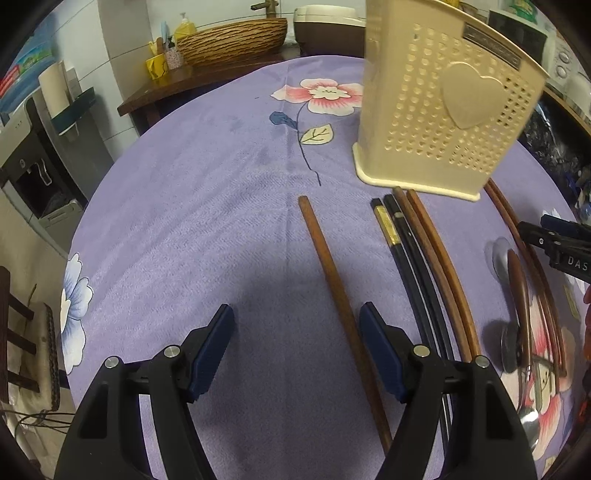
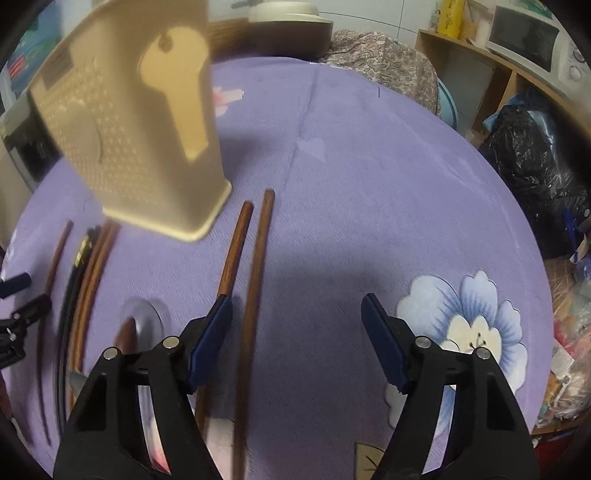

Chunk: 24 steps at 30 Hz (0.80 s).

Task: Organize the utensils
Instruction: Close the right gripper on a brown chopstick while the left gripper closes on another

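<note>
A cream perforated utensil holder (image 1: 443, 110) with a heart stands on the purple cloth; it shows blurred in the right wrist view (image 2: 140, 133). My left gripper (image 1: 297, 334) is open, low over the cloth, with a single brown chopstick (image 1: 334, 291) lying between its fingers. Black chopsticks (image 1: 402, 251) and a brown pair (image 1: 439, 266) lie to its right, by the holder's base. Spoons (image 1: 517, 295) lie further right. My right gripper (image 2: 295, 332) is open and empty; two brown chopsticks (image 2: 255, 280) lie by its left finger.
The round table carries a purple flowered cloth (image 1: 207, 206). A wicker basket (image 1: 232, 40) and a rice cooker (image 1: 328, 29) stand behind it. A microwave (image 2: 535, 40) on a shelf and black bags (image 2: 532, 162) are at the right.
</note>
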Motion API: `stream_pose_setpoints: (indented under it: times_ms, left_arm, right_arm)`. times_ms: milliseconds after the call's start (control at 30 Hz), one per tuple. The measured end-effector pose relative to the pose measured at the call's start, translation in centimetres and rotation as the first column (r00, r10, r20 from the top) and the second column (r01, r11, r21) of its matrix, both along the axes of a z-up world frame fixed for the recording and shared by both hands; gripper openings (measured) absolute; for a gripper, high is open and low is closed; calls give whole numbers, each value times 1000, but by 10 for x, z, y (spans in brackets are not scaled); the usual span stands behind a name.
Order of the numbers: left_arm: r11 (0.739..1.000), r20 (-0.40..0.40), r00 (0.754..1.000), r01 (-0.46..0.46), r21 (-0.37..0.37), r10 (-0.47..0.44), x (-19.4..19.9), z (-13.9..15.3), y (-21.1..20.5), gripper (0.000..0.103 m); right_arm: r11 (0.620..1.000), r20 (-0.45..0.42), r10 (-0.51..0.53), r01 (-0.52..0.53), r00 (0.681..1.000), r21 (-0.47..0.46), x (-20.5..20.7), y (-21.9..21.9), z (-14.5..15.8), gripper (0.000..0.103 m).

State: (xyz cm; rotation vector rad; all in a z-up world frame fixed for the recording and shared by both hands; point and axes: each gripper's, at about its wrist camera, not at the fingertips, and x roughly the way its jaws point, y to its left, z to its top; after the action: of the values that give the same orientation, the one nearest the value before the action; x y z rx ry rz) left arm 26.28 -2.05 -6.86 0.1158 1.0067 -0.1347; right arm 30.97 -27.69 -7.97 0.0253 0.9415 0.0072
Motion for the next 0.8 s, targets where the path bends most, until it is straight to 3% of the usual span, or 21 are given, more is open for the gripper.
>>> stream_pose_setpoints:
  times_ms: [133, 233, 400, 800]
  left_arm:
    - [999, -7, 1000, -30, -26, 30, 10, 1, -3, 69]
    - [999, -1, 999, -40, -14, 40, 14, 0, -11, 67]
    - [999, 18, 999, -45, -16, 45, 17, 2, -16, 54]
    - [998, 18, 998, -56, -19, 56, 35, 4, -25, 23]
  right_arm:
    - [997, -27, -10, 12, 1000, 73, 14, 3, -2, 73]
    - [997, -23, -8, 10, 1000, 77, 23, 6, -4, 65]
    - [999, -8, 10, -10, 1000, 44, 34, 12, -7, 47]
    - [995, 5, -11, 11, 1000, 97, 56, 18, -13, 14]
